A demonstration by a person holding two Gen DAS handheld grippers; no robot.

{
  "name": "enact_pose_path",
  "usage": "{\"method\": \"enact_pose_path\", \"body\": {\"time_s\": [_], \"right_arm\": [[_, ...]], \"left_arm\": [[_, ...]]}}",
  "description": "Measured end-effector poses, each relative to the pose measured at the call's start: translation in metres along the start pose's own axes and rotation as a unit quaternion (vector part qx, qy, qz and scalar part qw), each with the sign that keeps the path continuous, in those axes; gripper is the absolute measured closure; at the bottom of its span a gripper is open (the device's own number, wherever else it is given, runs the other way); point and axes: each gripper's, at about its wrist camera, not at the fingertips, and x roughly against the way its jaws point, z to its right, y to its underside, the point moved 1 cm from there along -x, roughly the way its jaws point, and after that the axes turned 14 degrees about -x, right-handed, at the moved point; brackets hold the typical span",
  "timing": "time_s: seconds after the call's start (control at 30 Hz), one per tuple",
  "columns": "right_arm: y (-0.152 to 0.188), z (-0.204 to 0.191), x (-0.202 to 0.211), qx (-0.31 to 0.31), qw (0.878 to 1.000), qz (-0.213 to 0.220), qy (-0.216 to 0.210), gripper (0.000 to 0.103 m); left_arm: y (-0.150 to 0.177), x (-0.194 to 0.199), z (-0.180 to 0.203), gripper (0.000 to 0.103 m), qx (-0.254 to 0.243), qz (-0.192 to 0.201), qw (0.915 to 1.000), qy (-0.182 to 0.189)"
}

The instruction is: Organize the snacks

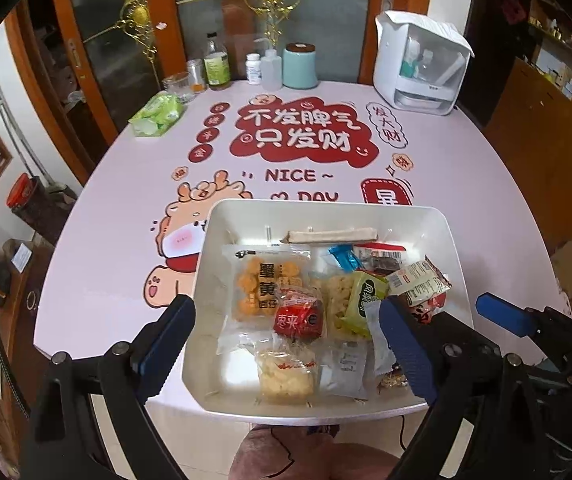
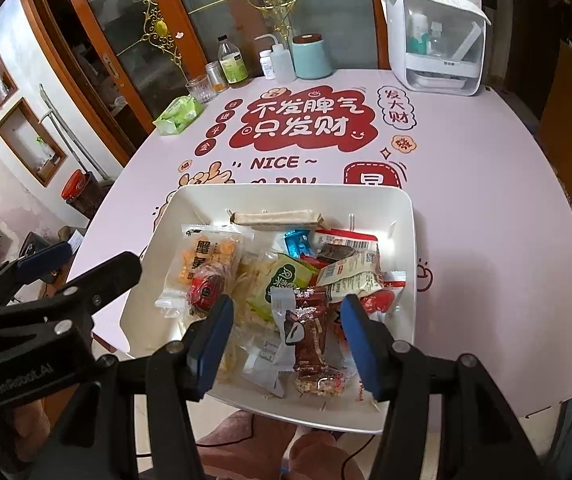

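The brown snack bar (image 2: 313, 344) lies lengthwise toward the camera in the white tray (image 2: 402, 216), between the spread, untouching right gripper (image 2: 286, 334); left gripper (image 1: 286, 334) gapes empty.

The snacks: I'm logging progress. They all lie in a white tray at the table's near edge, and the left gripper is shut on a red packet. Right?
Not quite. The left gripper is open and holds nothing, as the left wrist view shows. The snacks do lie in the white tray at the table's near edge.

Even, soft indoor light, moderately bright; no hard shadows. Mild glare on the glossy tabletop (image 1: 446, 184) and glass door (image 2: 134, 36). Strong fisheye bending, black vignette at corners. Centre sharp, edges slightly soft; right background dim.
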Motion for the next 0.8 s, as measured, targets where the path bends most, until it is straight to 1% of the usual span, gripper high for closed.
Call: {"method": "enact_pose_path", "body": {"time_s": [0.17, 0.3, 0.47, 0.53, 0.6, 0.7, 0.8], "right_arm": [[-0.004, -0.005, 0.006, -0.001, 1.000, 0.017, 0.023, 0.046], [-0.014, -0.010, 0.013, -0.019, 0.998, 0.044, 0.044, 0.046], [-0.019, -0.029, 0.015, -0.017, 0.997, 0.054, 0.046, 0.046], [-0.020, -0.036, 0.014, -0.015, 0.997, 0.056, 0.054, 0.046], [-0.021, -0.040, 0.015, -0.021, 0.996, 0.059, 0.057, 0.046], [-0.022, -0.043, 0.016, -0.031, 0.995, 0.064, 0.067, 0.046], [-0.021, -0.046, 0.015, -0.035, 0.994, 0.065, 0.075, 0.046]], "left_arm": [[0.002, 0.008, -0.006, 0.010, 0.009, 0.014, 0.9998, -0.008], [0.001, 0.011, -0.009, 0.010, -0.007, 0.020, 0.9995, -0.026], [-0.008, 0.012, -0.023, 0.010, -0.019, 0.025, 0.9994, -0.017], [-0.011, 0.013, -0.028, 0.010, -0.023, 0.027, 0.9992, -0.019], [-0.013, 0.014, -0.034, 0.010, -0.024, 0.032, 0.9990, -0.021], [-0.016, 0.012, -0.040, 0.010, -0.028, 0.033, 0.9990, -0.009], [-0.017, 0.009, -0.043, 0.010, -0.036, 0.032, 0.9988, -0.007]]}}
